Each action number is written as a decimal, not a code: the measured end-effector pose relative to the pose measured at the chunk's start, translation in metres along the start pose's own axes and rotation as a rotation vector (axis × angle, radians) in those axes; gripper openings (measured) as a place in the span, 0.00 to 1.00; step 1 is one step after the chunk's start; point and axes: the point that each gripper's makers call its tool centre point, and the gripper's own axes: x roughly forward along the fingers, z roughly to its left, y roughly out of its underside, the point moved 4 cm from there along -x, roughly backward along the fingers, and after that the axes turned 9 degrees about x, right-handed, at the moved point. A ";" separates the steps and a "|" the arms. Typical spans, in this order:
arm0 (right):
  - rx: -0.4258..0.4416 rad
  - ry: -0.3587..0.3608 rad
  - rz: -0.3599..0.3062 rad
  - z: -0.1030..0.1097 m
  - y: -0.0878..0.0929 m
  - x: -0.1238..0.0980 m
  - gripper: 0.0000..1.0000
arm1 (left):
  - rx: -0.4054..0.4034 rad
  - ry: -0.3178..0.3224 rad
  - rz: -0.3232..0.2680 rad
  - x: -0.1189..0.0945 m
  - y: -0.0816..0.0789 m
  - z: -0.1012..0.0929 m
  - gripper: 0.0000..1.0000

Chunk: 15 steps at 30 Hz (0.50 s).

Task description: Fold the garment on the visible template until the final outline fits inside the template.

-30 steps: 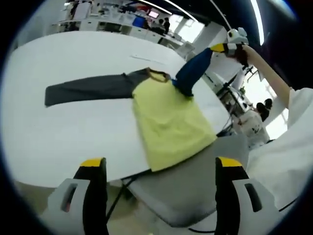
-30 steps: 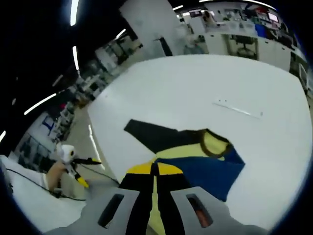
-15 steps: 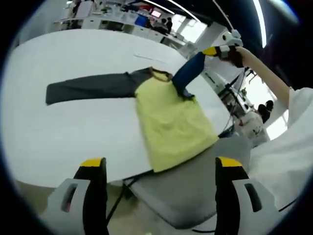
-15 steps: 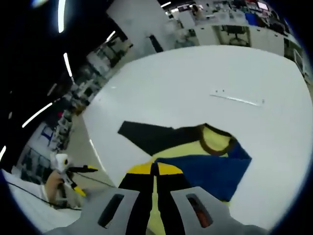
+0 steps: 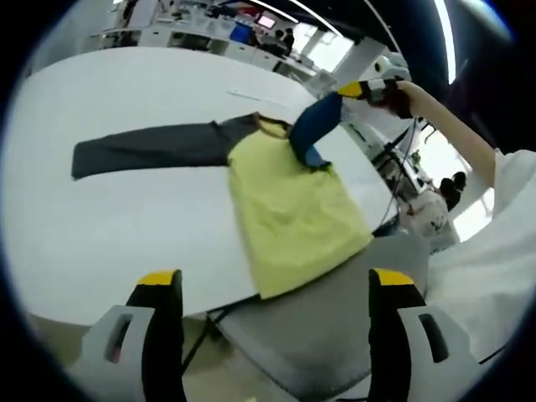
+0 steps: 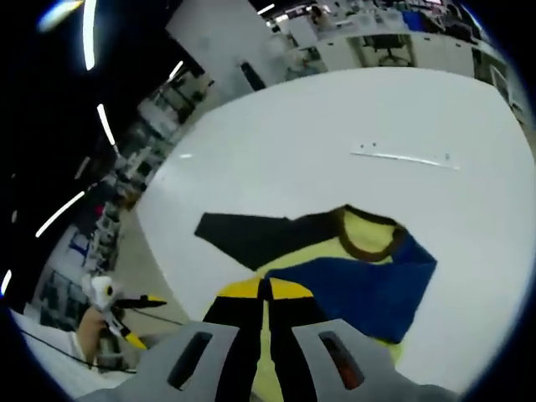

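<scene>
White counter (image 5: pixel 126 234) holds yellow garment (image 5: pixel 289 209), hem overhanging edge. Right gripper (image 6: pixel 266 289) jaws pinch blue sleeve (image 6: pixel 360 285), lifted. Left gripper (image 5: pixel 268 285) jaws spread, empty. Risk: pulling sleeve drags garment off counter.

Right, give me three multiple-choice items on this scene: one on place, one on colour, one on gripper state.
1. Where does the grey sleeve lie?
A. flat on the table
B. over the chair
C. on the floor

2. What colour is the shirt's body?
A. red
B. yellow
C. white

3. What is the right gripper doing?
A. hanging open
B. shut on the blue sleeve
C. shut on the collar

Answers: 1 A, it stretches across the white top. 2 B, plainly yellow. 3 B, its jaws are shut and the blue sleeve is lifted.
</scene>
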 end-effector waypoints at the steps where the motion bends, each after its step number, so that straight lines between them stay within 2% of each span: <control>1: 0.001 0.005 0.002 0.000 0.001 0.002 0.02 | -0.002 0.002 -0.001 0.000 0.000 0.000 0.88; 15: 0.013 0.020 0.026 -0.003 0.005 0.013 0.02 | -0.011 0.019 0.006 0.005 0.002 0.006 0.88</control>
